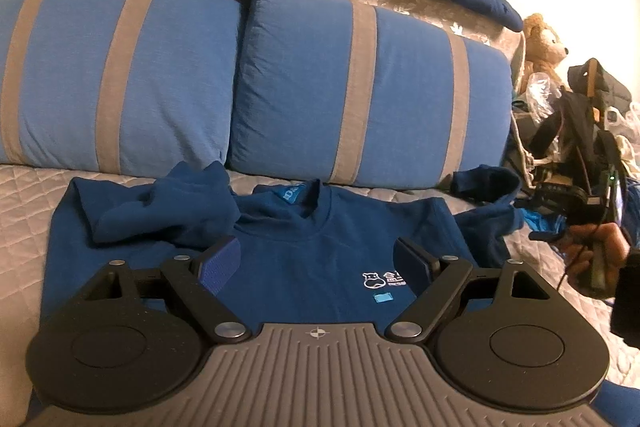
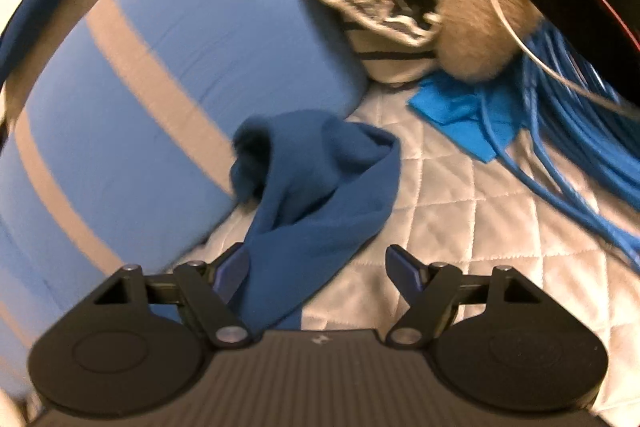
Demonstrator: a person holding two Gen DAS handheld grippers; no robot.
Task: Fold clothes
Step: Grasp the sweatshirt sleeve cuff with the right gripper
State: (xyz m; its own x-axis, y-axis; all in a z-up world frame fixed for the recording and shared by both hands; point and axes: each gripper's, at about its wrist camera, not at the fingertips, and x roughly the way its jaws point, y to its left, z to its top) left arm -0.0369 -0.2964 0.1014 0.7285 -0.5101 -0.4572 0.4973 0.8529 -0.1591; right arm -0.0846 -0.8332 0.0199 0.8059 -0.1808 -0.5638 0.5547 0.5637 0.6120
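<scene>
The right gripper has its jaws apart around the crumpled sleeve of the dark blue fleece sweatshirt; the cloth brushes the left pad, nothing is pinched. Closing here risks catching only a loose fold, and the bright blue cable bundle at right could snag. The left gripper, jaws also apart, hovers over the sweatshirt's chest, spread on the grey quilted bed.

My left gripper and right gripper look alike: black linkage arms with silver pivot screws, blue finger pads, round black discs, and a ribbed grey body bearing a small crosshair mark.
</scene>
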